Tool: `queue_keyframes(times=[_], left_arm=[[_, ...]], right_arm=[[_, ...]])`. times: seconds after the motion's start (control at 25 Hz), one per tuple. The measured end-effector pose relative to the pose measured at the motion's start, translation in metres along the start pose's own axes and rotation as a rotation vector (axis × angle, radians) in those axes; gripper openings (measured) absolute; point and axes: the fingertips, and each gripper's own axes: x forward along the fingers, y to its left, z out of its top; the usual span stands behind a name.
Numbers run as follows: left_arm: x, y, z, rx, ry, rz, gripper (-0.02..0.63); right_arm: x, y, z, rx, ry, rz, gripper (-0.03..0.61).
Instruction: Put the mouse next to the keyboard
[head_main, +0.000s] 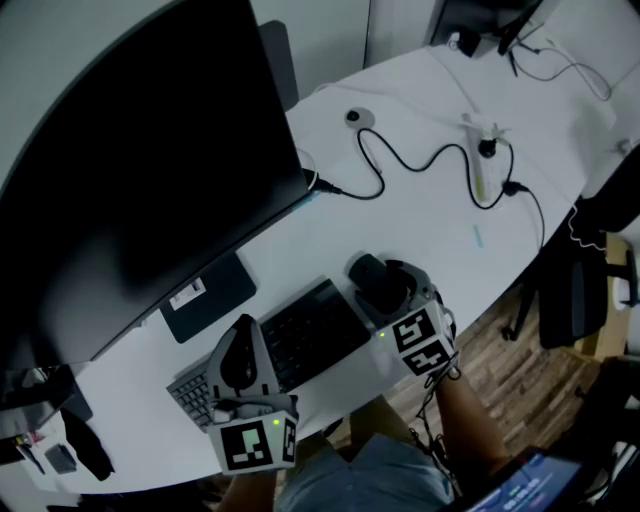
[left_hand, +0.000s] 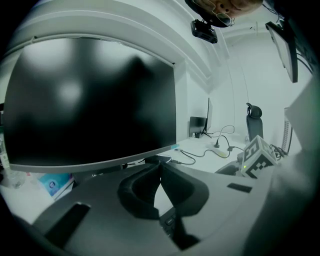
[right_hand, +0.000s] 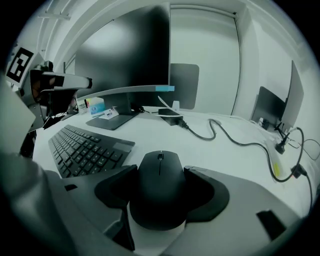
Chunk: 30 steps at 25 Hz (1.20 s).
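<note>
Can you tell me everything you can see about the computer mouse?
The mouse is black, smooth and rounded, and looks like matte plastic. A small scroll wheel sits in a thin line down its front. It lies level, just to the right of the keyboard, with its nose pointing toward the back of the white desk. The right gripper hugs it, one dark pad against each side. No cord shows on it. I cannot tell whether its bottom touches the desk.

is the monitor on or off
Off, or at least dark: the monitor screen is black in the head view and both gripper views, with no image showing.
</note>
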Motion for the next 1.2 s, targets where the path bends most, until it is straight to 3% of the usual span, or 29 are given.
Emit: queue_keyframes(times=[0.4, 0.64, 0.8, 0.96, 1.08, 1.2], left_arm=[[0.002, -0.006, -0.007, 0.012, 0.018, -0.007, 0.005], [-0.010, -0.004, 0.007, 0.019, -0.022, 0.001, 0.005], [-0.029, 0.003, 0.024, 0.017, -0.064, 0.019, 0.005], [-0.056, 0.016, 0.052, 0.030, -0.132, 0.037, 0.005], [-0.083, 0.030, 0.072, 0.038, -0.190, 0.058, 0.005], [-0.110, 0.047, 0.093, 0.038, -0.248, 0.077, 0.005]], right_arm=[[0.006, -0.001, -0.006, 0.032, -0.014, 0.032, 0.308], [-0.009, -0.001, 0.012, 0.007, -0.063, 0.025, 0.324], [-0.030, 0.009, 0.040, -0.005, -0.129, 0.012, 0.322], [-0.062, 0.030, 0.086, 0.018, -0.258, -0.007, 0.305], [-0.093, 0.054, 0.128, 0.012, -0.375, -0.030, 0.258], [-0.124, 0.088, 0.167, -0.035, -0.482, -0.053, 0.163]])
